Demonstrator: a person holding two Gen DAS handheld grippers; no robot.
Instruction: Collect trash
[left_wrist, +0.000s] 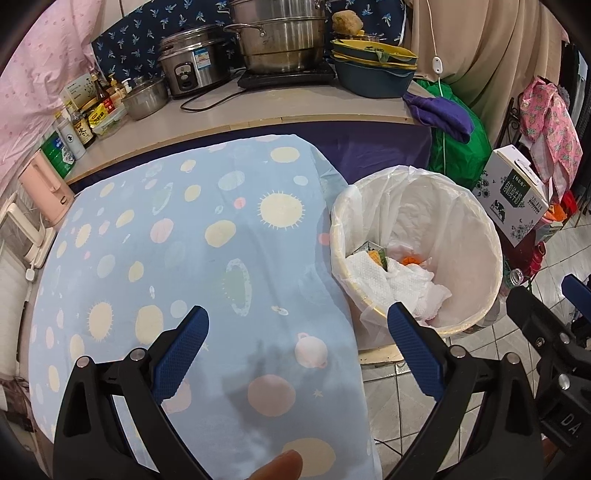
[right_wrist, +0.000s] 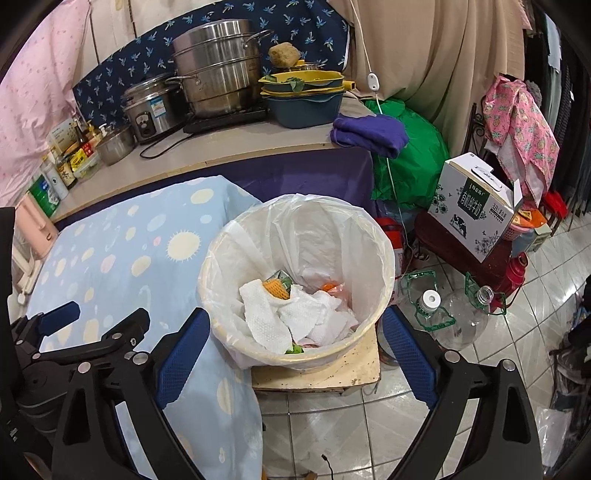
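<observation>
- My right gripper (right_wrist: 295, 354) hangs over the bin (right_wrist: 384, 258), its 2 fingers (right_wrist: 184, 354) spread wide with nothing between them.
- My left gripper (left_wrist: 295, 354) is likewise agape and empty, over the blue spotted cloth (left_wrist: 166, 229) on the table.
- The trash (right_wrist: 273, 317), crumpled white paper towels with orange and green scraps, lies inside the lined bin beside the table.

Ahead of the grippers and beyond the blue spotted cloth (left_wrist: 177, 236), a counter (left_wrist: 258, 110) carries a stacked steel steamer pot (left_wrist: 280, 37), a rice cooker (left_wrist: 192, 62) to its left, a steel bowl (left_wrist: 144, 98) and bottles of seasoning (left_wrist: 79, 129). Farther right stand blue and yellow basins (right_wrist: 303, 96), a purple cloth (right_wrist: 369, 134), a milk carton box (right_wrist: 476, 206) and clear plastic bottles (right_wrist: 458, 317) on the tiled floor (right_wrist: 332, 424).
</observation>
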